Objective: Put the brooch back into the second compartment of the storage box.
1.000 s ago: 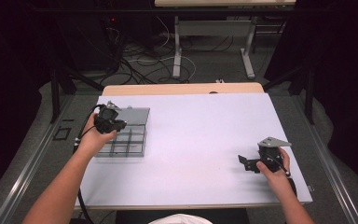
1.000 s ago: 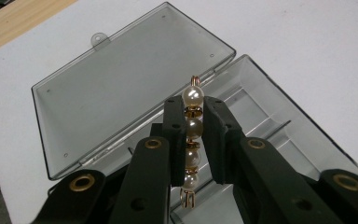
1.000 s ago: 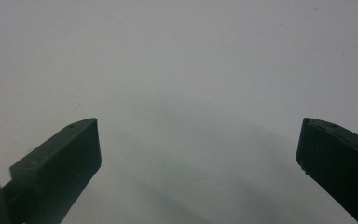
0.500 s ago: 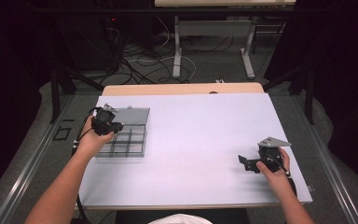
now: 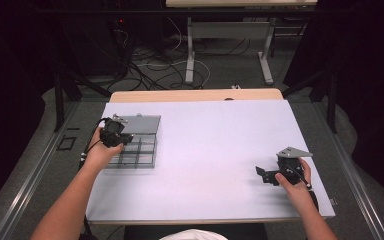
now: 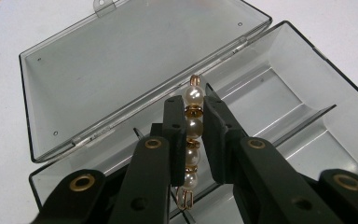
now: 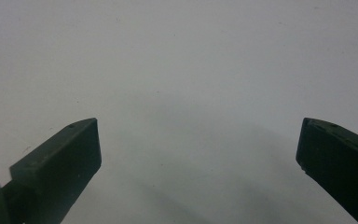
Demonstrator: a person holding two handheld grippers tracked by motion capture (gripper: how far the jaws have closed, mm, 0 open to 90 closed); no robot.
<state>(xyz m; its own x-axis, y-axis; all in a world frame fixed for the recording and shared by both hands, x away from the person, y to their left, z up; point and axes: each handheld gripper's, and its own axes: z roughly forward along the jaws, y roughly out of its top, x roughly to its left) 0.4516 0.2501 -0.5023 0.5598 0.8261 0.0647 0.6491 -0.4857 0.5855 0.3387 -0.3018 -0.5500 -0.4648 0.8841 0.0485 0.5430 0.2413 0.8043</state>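
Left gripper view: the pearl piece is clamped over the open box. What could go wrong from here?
1. The string of white pearls with gold spacers is pinched only along its rounded sides by the left gripper; it could slip or twist out.
2. It hangs over a divider wall of the clear grey plastic compartment box, so on release it might land in the wrong compartment.
3. The open lid lies close behind; a forward push could nudge the box.
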